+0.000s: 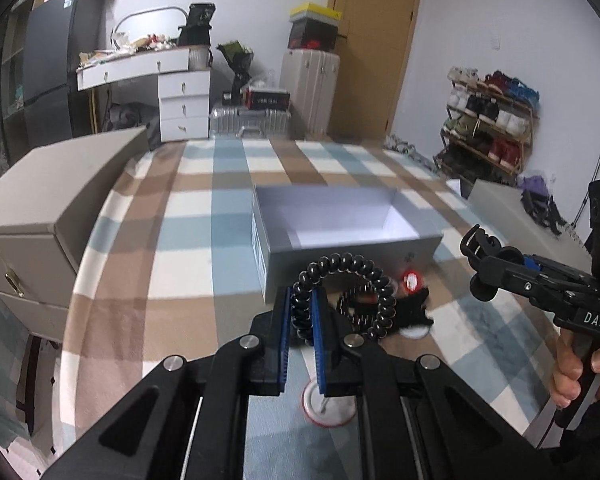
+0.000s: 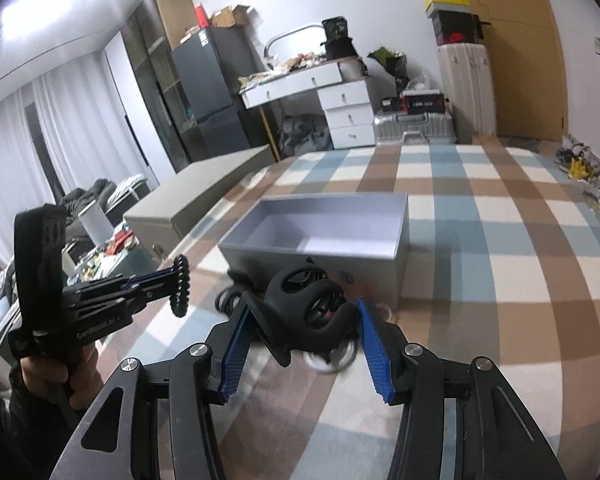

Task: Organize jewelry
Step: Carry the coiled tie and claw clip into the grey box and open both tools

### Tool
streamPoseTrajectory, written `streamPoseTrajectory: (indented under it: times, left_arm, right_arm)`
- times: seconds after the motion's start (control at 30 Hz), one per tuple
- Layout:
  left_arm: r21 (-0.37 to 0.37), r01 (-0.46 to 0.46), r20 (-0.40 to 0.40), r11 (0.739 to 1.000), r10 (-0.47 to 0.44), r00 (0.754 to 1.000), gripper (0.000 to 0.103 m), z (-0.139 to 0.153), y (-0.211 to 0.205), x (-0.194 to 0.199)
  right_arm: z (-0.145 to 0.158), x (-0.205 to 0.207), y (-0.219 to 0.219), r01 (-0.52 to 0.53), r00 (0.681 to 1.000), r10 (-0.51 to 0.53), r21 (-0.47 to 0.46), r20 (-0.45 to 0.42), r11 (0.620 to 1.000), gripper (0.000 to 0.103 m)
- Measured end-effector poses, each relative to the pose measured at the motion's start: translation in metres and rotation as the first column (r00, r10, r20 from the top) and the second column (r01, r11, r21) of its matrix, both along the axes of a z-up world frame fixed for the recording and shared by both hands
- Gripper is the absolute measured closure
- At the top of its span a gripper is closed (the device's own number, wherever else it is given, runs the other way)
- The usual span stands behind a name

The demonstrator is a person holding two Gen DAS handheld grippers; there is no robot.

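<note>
My left gripper (image 1: 302,304) is shut on a black spiral coil band (image 1: 342,276), which stands up as a ring above the blue pads. My right gripper (image 2: 304,320) is shut on a black hair claw clip (image 2: 300,312), held above the checked blanket. An open grey box (image 1: 352,248) with a pale inside sits just beyond both grippers; its inside looks bare. In front of it lies a small pile: a red-and-white piece (image 1: 411,282), black items (image 1: 412,308) and a white disc (image 1: 414,331). Seen from the other hand: right gripper (image 1: 483,276), left gripper (image 2: 178,286).
A checked blanket (image 2: 500,280) covers the bed. A round red-rimmed piece (image 1: 328,404) lies below my left fingers. A grey cabinet (image 1: 60,200) stands at the bed's left edge, a grey lid or box (image 1: 512,208) at the right. A person's hand (image 1: 572,372) grips each handle.
</note>
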State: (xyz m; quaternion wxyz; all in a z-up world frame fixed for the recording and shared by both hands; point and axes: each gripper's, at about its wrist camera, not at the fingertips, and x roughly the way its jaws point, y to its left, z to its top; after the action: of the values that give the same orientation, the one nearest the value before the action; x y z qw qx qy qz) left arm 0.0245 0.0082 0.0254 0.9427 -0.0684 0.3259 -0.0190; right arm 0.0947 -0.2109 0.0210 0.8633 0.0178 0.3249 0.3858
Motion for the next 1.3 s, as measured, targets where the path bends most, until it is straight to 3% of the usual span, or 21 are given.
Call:
streamPoseTrajectory:
  times: [0.4, 0.87, 1.3]
  left_arm:
    - [0.025, -0.041, 0.073, 0.999, 0.039, 0.997, 0.097, 0.014, 0.001, 0.032]
    - [0.038, -0.066, 0.036, 0.997, 0.064, 0.997, 0.097, 0.002, -0.004, 0.065]
    - [0.067, -0.082, -0.015, 0.994, 0.083, 0.996, 0.097, -0.011, -0.009, 0.077]
  right_arm:
    - [0.013, 0.040, 0.013, 0.032, 0.999, -0.032, 0.053, 0.008, 0.998, 0.052]
    - [-0.008, 0.076, 0.026, 0.083, 0.994, -0.078, 0.060, -0.079, 0.995, 0.052]
    - [-0.021, 0.088, 0.038, 0.083, 0.991, -0.079, 0.032, -0.107, 0.996, 0.052]
